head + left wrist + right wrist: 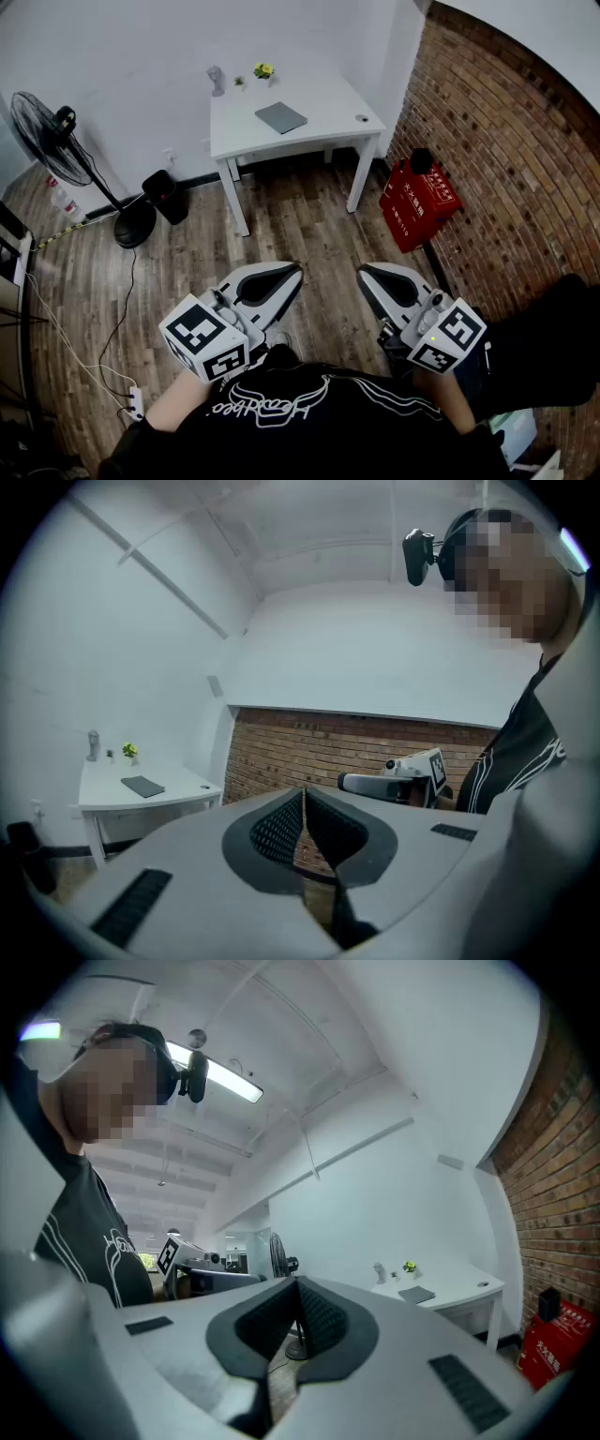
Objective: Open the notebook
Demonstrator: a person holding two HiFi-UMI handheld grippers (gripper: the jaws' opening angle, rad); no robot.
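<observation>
Grey-white left gripper (292, 274) and right gripper (366, 275), both closed on nothing, held level at the person's waist. The grey notebook (281, 117) lies shut on the white table (328, 108), well ahead; best step close, then part the jaws at its cover edge. Black bin (165, 193) beside the table, contents unseen

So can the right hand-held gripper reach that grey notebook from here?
Probably not yet. The right hand-held gripper sits close to the person's body, with a stretch of wooden floor between it and the white table holding the notebook. Nothing blocks the path, though.
</observation>
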